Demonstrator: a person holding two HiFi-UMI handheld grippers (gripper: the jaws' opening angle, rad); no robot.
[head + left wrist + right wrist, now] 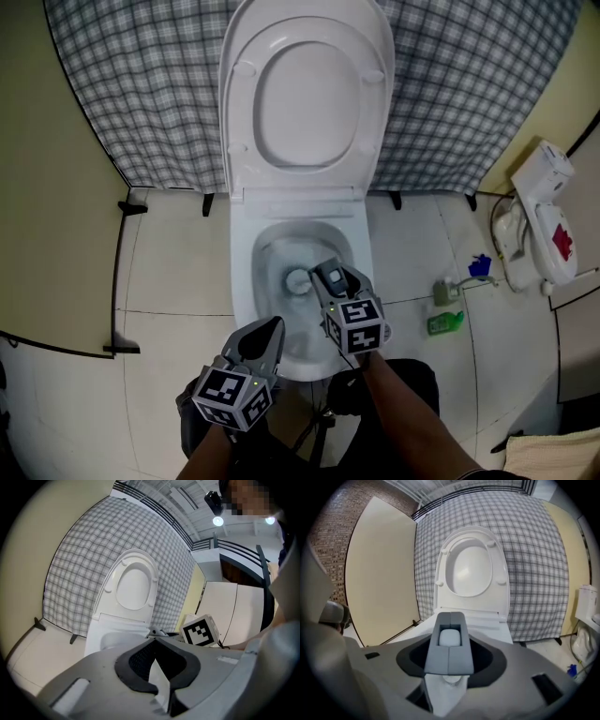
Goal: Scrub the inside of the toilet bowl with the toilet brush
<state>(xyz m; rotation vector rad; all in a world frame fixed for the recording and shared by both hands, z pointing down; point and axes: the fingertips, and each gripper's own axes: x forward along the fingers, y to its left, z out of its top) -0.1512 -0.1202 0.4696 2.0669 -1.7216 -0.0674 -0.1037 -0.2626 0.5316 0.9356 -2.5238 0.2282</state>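
The white toilet [246, 281] stands with its lid and seat [305, 94] raised against the checked curtain. My right gripper [339, 289] is over the bowl's front right. It is shut on the grey handle of the toilet brush [450, 644], which fills the gap between the jaws in the right gripper view. A pale round brush head [298, 279] sits low in the bowl, just left of the handle's tip. My left gripper [261, 339] hangs at the bowl's front rim, with its jaws together and nothing in them. In the left gripper view, the right gripper's marker cube [200, 630] shows beyond the left gripper [157, 641].
A checked curtain [141, 84] covers the wall behind the toilet. On the tiled floor to the right lie a green bottle [446, 323], a small blue item [480, 266] and a white unit with a red mark [548, 225]. A folded cloth [553, 455] lies at bottom right.
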